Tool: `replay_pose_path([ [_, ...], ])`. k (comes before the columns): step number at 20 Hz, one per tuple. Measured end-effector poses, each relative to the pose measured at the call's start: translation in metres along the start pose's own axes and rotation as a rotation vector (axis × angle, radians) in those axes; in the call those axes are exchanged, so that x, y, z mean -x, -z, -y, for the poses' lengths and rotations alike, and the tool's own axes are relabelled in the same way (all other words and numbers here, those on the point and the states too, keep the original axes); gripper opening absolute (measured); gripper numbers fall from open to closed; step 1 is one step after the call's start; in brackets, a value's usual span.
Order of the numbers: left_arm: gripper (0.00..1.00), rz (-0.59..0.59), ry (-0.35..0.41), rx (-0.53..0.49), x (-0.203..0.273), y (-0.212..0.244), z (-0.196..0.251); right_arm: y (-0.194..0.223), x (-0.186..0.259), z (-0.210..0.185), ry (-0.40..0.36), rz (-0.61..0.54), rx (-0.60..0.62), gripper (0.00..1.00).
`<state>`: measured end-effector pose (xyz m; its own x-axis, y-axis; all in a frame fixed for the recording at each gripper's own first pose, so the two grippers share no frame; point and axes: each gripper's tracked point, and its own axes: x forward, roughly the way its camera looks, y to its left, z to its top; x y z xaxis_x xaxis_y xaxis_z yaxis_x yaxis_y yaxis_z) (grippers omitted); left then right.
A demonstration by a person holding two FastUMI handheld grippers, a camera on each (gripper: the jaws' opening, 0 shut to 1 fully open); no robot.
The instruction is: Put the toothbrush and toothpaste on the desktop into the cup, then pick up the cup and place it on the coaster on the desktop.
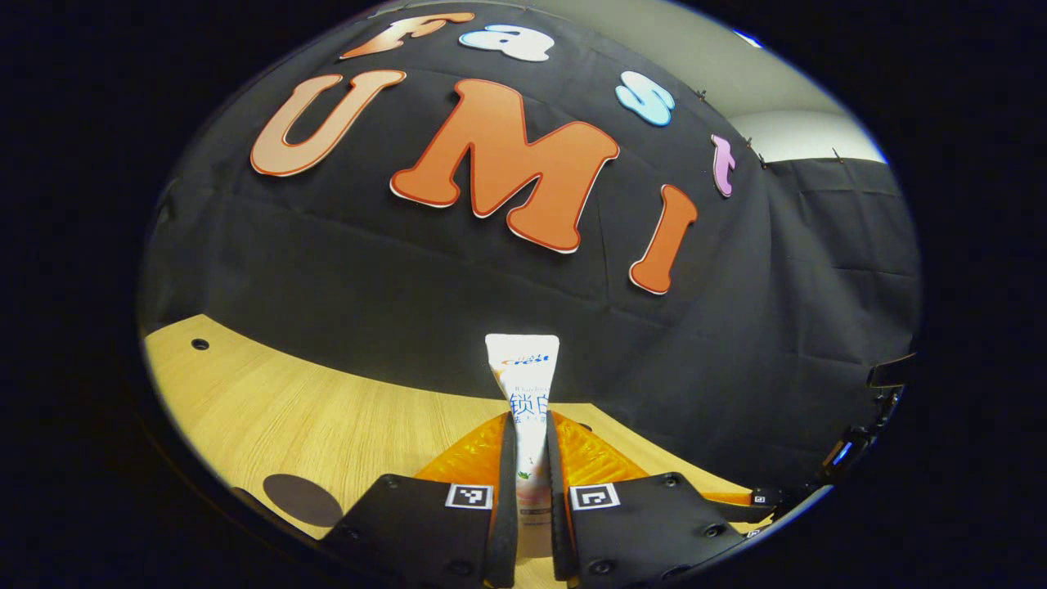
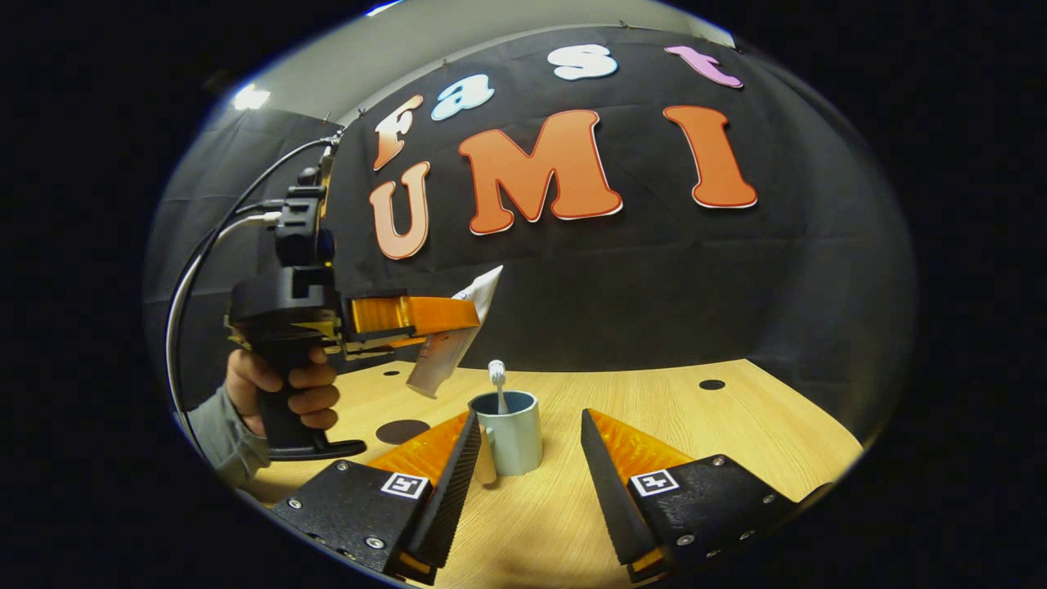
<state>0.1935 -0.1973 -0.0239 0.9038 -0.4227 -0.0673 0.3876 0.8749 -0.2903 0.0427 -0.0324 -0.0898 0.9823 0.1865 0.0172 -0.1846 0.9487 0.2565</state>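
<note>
Clamped between both fingers of the left gripper (image 1: 532,491) is the toothpaste (image 1: 523,384), its flat crimped end pointing forward at 12 o'clock in the left gripper view. In the right gripper view, that same gripper (image 2: 458,315) is seen raised above the desktop (image 2: 736,425), held by a hand (image 2: 278,388) at 9 o'clock, with the tube (image 2: 454,335) slanting, lower end down toward 7 o'clock. The cup (image 2: 507,433) stands on the wood just below and toward 4 o'clock of the tube's lower end, the toothbrush (image 2: 497,384) already upright inside it. The right gripper (image 2: 523,483) is spread wide and empty, the cup framed between its fingers. A dark round coaster (image 2: 402,430) lies at 9 o'clock from the cup. Judged from this, the tube's long axis needs bringing over the cup's mouth before release; the left gripper is nearer.
</note>
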Motion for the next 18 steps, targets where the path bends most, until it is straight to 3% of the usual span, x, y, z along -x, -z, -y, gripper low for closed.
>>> replay_pose_path([
  [2,0.2,0.017,0.018,0.005,-0.011,0.001,0.003,0.001,0.003,0.007,0.005,0.001,-0.017,0.7],
  [3,0.2,0.028,0.024,0.004,-0.015,0.0,0.003,0.001,0.005,0.01,0.009,0.004,-0.021,0.75],
  [6,0.2,0.055,0.029,-0.007,-0.029,0.0,0.002,-0.004,0.011,0.017,0.018,0.018,-0.023,0.75],
  [18,0.2,-0.029,-0.012,-0.04,-0.071,0.058,-0.028,0.02,0.02,0.04,0.061,-0.041,-0.042,0.75],
])
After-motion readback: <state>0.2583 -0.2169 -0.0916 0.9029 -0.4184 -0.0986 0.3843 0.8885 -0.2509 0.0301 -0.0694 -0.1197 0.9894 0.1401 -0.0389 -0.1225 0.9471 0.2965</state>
